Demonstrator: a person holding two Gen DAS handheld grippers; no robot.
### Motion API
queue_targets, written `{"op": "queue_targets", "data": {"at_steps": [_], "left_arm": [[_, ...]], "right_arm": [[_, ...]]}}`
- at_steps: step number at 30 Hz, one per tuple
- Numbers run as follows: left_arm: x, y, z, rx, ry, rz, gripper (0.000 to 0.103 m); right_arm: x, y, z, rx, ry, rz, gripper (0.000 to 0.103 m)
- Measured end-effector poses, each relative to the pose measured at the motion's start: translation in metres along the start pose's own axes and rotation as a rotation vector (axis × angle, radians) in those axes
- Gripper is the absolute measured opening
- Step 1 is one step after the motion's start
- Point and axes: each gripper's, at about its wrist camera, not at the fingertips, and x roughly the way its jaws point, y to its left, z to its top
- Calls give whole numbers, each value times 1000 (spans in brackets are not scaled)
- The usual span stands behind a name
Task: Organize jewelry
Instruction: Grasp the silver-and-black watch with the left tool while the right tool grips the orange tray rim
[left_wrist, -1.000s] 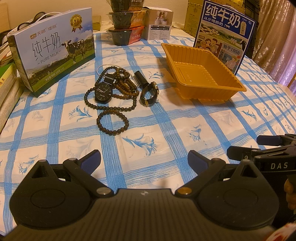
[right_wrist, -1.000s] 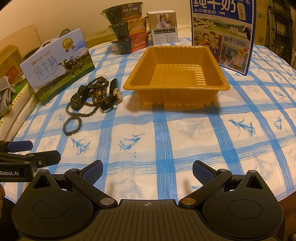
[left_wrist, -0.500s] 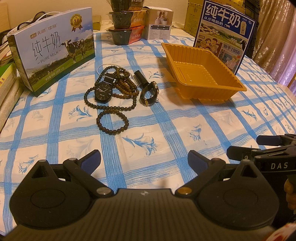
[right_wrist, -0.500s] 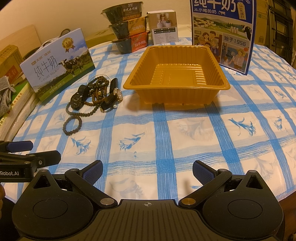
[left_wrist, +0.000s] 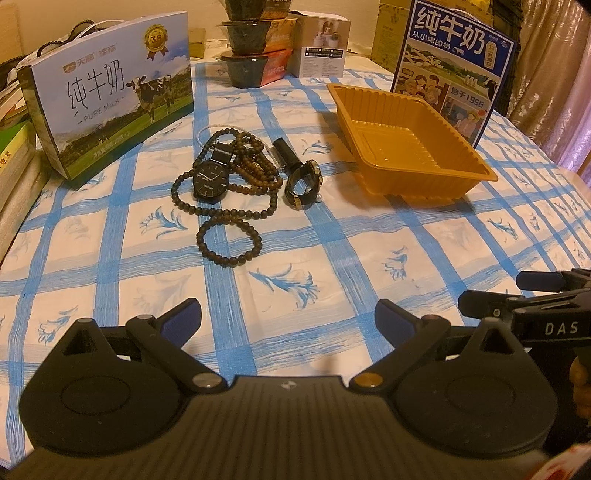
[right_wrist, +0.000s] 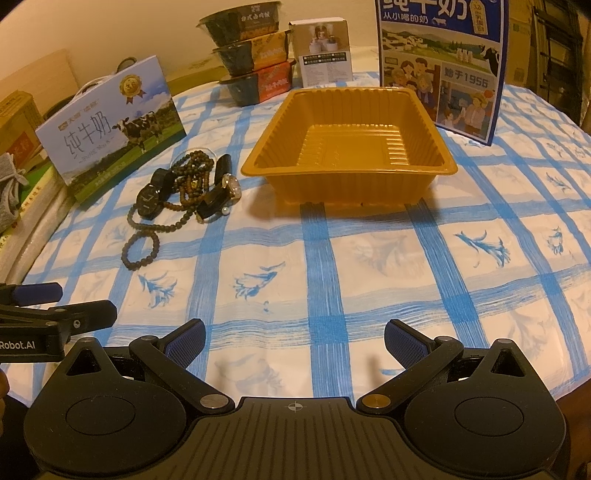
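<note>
Lying in a tangled heap left of the empty orange tray are the beads and two watches; both tongs, left and right, hang wide open, holding nothing, well back; pulling one bead string could drag a watch along, since they overlap.

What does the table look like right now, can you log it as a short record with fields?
surface: table with blue-checked cloth
tray: orange tray, nothing in it
jewelry: black watch, bead necklaces, small bead bracelet, second watch, all on the cloth left of the tray
left hand-held gripper: open, holding nothing
right hand-held gripper: open, holding nothing
backdrop: milk boxes, stacked bowls
</note>
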Motion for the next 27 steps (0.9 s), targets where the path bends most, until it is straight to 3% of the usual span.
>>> {"op": "queue_targets", "data": {"at_steps": [11, 27], "left_arm": [[12, 10, 5, -21, -10, 26, 100], [46, 31, 30, -34, -104, 83, 100]], "right_arm": [[12, -28, 10, 60, -40, 0, 103], [35, -102, 44, 269, -378, -116, 102]]}}
